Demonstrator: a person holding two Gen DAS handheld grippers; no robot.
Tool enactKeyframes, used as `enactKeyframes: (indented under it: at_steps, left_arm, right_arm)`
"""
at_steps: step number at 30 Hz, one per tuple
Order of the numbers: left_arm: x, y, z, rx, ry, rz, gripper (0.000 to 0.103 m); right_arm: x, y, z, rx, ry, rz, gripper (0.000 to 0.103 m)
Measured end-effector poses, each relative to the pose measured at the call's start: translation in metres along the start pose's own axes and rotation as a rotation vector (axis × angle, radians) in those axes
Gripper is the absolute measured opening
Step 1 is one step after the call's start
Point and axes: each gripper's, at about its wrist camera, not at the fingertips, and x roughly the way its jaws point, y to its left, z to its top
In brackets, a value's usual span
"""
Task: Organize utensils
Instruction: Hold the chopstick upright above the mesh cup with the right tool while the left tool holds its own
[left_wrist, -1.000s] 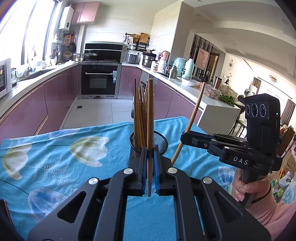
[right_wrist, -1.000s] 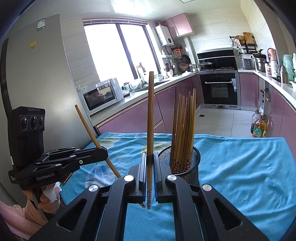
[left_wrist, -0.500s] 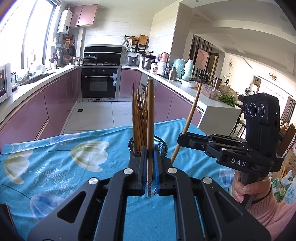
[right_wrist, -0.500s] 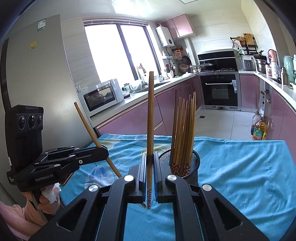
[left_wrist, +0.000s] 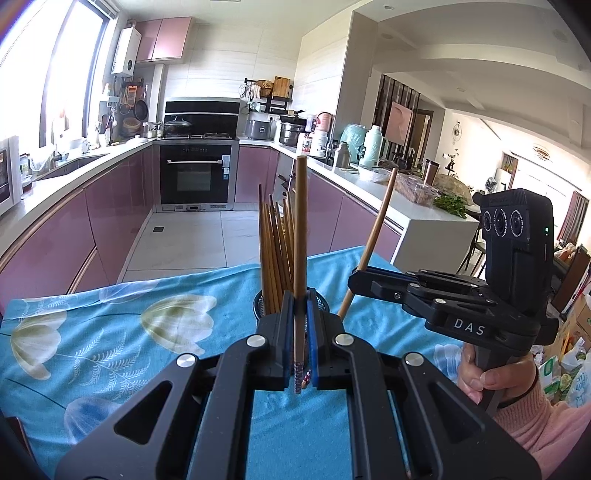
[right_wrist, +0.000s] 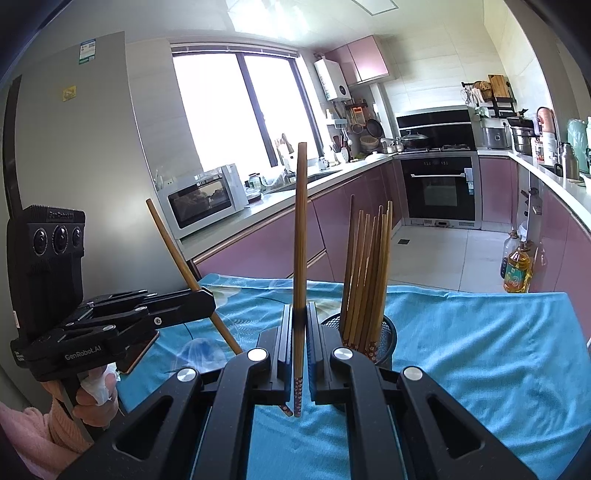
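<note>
A black mesh holder (right_wrist: 386, 338) stands on the blue tablecloth (right_wrist: 480, 343) with several brown chopsticks (right_wrist: 369, 273) upright in it; it also shows in the left wrist view (left_wrist: 321, 301). My left gripper (left_wrist: 300, 314) is shut on one upright chopstick (left_wrist: 300, 236), just in front of the holder. My right gripper (right_wrist: 300, 321) is shut on another upright chopstick (right_wrist: 300, 236), just left of the holder. Each gripper shows in the other's view, the right (left_wrist: 356, 280) and the left (right_wrist: 207, 301), holding a tilted chopstick.
The table stands in a kitchen with purple cabinets, an oven (left_wrist: 195, 177) and a microwave (right_wrist: 203, 199). The table's far edge (left_wrist: 221, 271) drops to the tiled floor. An oil bottle (right_wrist: 517, 269) stands on the floor.
Both grippers have moved a little closer to the holder with their chopsticks still held. The holder's chopsticks look taller in the left wrist view.
</note>
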Motion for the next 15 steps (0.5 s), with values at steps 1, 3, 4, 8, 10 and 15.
enactKeyframes:
  at_steps: [1,3,4,8,10,15]
  left_arm:
    - [-0.0007,-0.0011,0.0008,0.002,-0.002,0.001,0.007]
    - [-0.0006,-0.0024,0.0016,0.005,-0.004,0.000,0.007]
    - [-0.0004,-0.0030,0.0024,0.006,-0.004,-0.001,0.007]
    - [-0.0012,-0.0058,0.0052,0.013,-0.008,-0.003,0.007]
    - [-0.0022,-0.0061,0.0064,0.016,-0.011,-0.004,0.007]
    - [-0.0044,-0.0092,0.0097,0.023,-0.017,-0.004,0.007]
  right_arm:
    - [0.0003,-0.0006,0.0003,0.000,-0.001,0.002,0.006]
    - [0.0007,-0.0009,0.0015,-0.003,-0.004,0.002,0.006]
    - [0.0007,-0.0012,0.0019,-0.003,-0.004,0.003,0.006]
    - [0.0003,-0.0012,0.0034,-0.007,-0.007,0.003,0.006]
    - [0.0005,-0.0010,0.0047,-0.009,-0.009,0.003,0.006]
    - [0.0012,-0.0016,0.0076,-0.011,-0.015,0.005,0.006]
